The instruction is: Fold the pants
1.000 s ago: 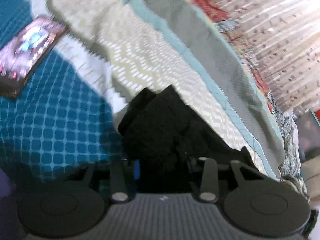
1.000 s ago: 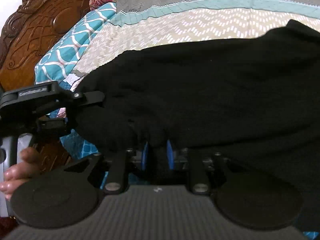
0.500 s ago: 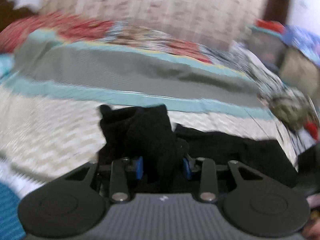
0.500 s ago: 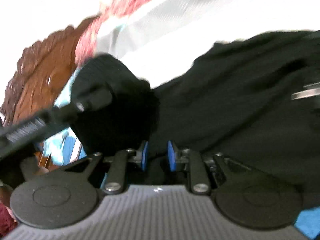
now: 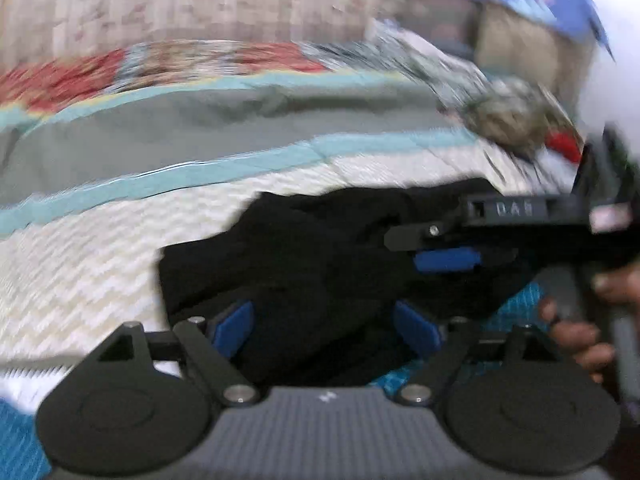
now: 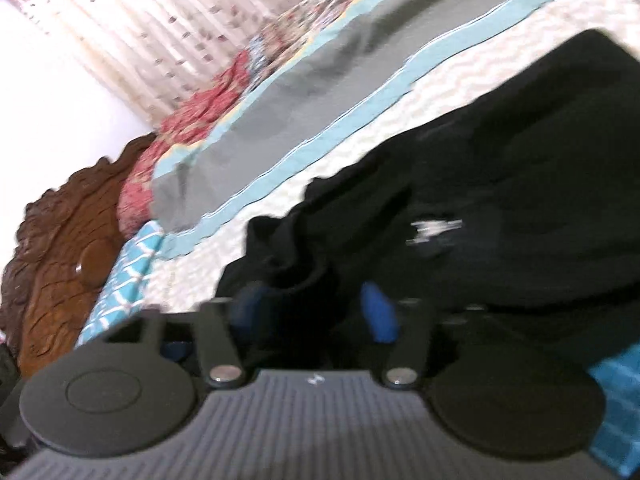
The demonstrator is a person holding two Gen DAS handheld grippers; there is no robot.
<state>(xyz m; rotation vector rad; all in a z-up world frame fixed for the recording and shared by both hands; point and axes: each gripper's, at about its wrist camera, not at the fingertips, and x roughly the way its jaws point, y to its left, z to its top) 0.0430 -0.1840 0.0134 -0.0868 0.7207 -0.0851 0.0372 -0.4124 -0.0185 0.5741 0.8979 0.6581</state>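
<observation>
- Jaws of the left gripper (image 5: pixel 326 330) stand wide and are opening; black cloth lies between the blue pads (image 5: pixel 234 328) but they do not press on it.
- Jaws of the right gripper (image 6: pixel 316 312) are also spread and opening, with a bunched fold of the same cloth lying loose between them.
- Black pants (image 5: pixel 320 256) lie in a heap on the bed, on the pale zigzag band of the bedspread (image 5: pixel 80 248), their near edge over a blue patterned part of it.
- From the left wrist view, the right gripper reaches in from the right edge over the pants, one blue pad showing; fingers of the hand (image 5: pixel 576 332) grip its handle.
- A small white mark (image 6: pixel 434 228) shows on the cloth in the right wrist view.
- Beyond the pants run teal and grey stripes, then a red floral border.
- Farthest off are a carved wooden headboard (image 6: pixel 60 256) and a pale patterned curtain (image 6: pixel 168 28), both blurred.
</observation>
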